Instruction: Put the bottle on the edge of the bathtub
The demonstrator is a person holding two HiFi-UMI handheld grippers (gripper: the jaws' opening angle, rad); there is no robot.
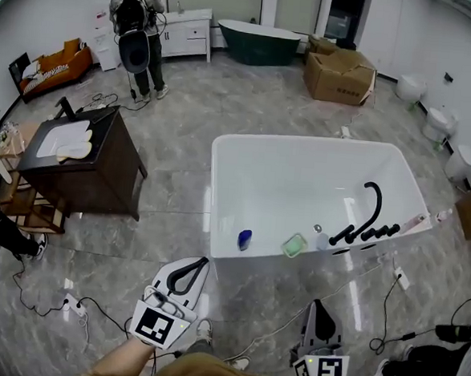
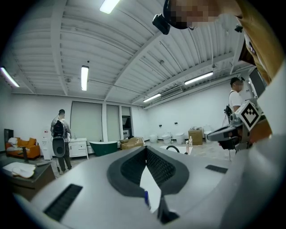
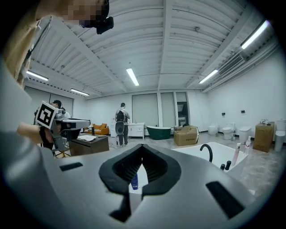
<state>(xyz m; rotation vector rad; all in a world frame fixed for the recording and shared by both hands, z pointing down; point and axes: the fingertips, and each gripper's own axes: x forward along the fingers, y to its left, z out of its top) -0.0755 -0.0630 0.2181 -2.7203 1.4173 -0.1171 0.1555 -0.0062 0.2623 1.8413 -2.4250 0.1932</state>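
Beyond the dark vanity (image 1: 99, 178) stands a person with a backpack (image 1: 138, 32); farther right of it, a green tub (image 1: 258, 44) and a cardboard box (image 1: 338, 74).

The head camera looked from above, steeply down, onto the bathtub (image 1: 303, 140) and the floor (image 1: 185, 107) around it, with the left tool (image 1: 203, 263) and right tool (image 1: 318, 308) close at its bottom edge. Each tool's camera sat just behind its own jaws, which filled the lower frame, and faced about level across the room. Both took in the standing person (image 2: 59, 134), the green tub (image 2: 103, 146) and the faucet (image 2: 172, 148), all of which the head view also held. Each tool view caught the other tool at its side.
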